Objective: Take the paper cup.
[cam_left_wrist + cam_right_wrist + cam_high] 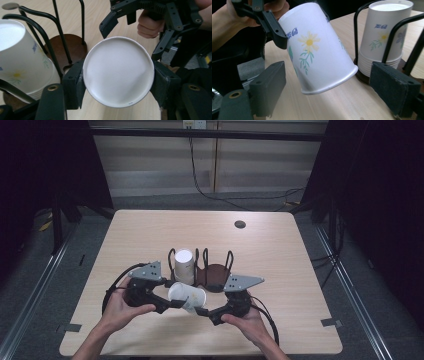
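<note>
A white paper cup [187, 296] with a daisy print [317, 47] lies tilted on its side above the table's near middle. My left gripper [172, 301] is shut on it; in the left gripper view the pads [75, 83] press both sides of the cup's base [117, 70]. My right gripper [206, 312] stands open, its jaws [332, 87] either side of the cup's rim without touching it. A stack of the same cups [183, 264] stands upside down in a black wire rack [216, 274] just behind.
The rack's brown base [62, 47] and wire loops [402, 30] stand close behind both grippers. A small dark disc [240, 224] lies at the far right of the wooden table [150, 230]. Cables run across the floor beyond the table.
</note>
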`<state>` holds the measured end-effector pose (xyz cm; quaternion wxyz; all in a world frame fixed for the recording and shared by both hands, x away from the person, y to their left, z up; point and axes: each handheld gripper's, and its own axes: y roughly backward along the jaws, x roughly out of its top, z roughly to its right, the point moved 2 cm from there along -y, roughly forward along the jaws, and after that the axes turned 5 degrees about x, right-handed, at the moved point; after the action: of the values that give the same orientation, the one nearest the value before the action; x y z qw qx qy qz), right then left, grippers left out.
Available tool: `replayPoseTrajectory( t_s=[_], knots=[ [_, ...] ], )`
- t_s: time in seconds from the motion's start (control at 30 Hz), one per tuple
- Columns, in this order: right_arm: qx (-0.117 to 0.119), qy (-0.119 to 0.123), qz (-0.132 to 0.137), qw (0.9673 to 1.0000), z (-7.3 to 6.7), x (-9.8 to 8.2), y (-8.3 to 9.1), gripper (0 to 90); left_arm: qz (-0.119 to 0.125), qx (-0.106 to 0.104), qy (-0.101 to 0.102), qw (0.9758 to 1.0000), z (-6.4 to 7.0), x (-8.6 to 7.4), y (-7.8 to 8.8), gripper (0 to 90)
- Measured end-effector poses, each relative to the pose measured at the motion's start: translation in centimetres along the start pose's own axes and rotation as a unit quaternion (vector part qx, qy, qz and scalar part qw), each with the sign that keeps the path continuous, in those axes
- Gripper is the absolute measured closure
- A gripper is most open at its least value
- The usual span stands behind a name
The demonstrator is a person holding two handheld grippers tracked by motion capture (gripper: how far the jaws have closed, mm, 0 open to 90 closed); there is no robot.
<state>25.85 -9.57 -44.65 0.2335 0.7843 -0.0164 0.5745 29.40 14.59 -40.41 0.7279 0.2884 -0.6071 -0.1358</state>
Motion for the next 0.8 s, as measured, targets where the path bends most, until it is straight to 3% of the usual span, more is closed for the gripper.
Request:
replayPoseTrajectory(
  t_s=[0.17, 0.3, 0.57, 0.8],
  knots=[
    [0.014, 0.015, -0.004, 0.9998, -0.3, -0.1, -0.5, 14.6, -0.004, -0.008, 0.001, 1.0, 0.2, 0.1, -0.2, 36.8],
    [0.021, 0.005, -0.008, 0.9997, -0.1, -0.3, -1.0, 14.7, -0.01, -0.018, -0.003, 0.9998, 0.3, 0.3, -0.4, 36.9],
    [0.038, 0.028, -0.007, 0.9989, -0.8, -0.2, -1.5, 16.7, -0.016, -0.035, -0.009, 0.9992, 0.8, 0.6, 0.0, 37.1],
    [0.052, 0.03, -0.011, 0.9981, -1.0, -0.5, -2.0, 18.0, -0.017, -0.044, 0.003, 0.9989, 0.8, 0.5, -0.3, 37.0]
  ],
)
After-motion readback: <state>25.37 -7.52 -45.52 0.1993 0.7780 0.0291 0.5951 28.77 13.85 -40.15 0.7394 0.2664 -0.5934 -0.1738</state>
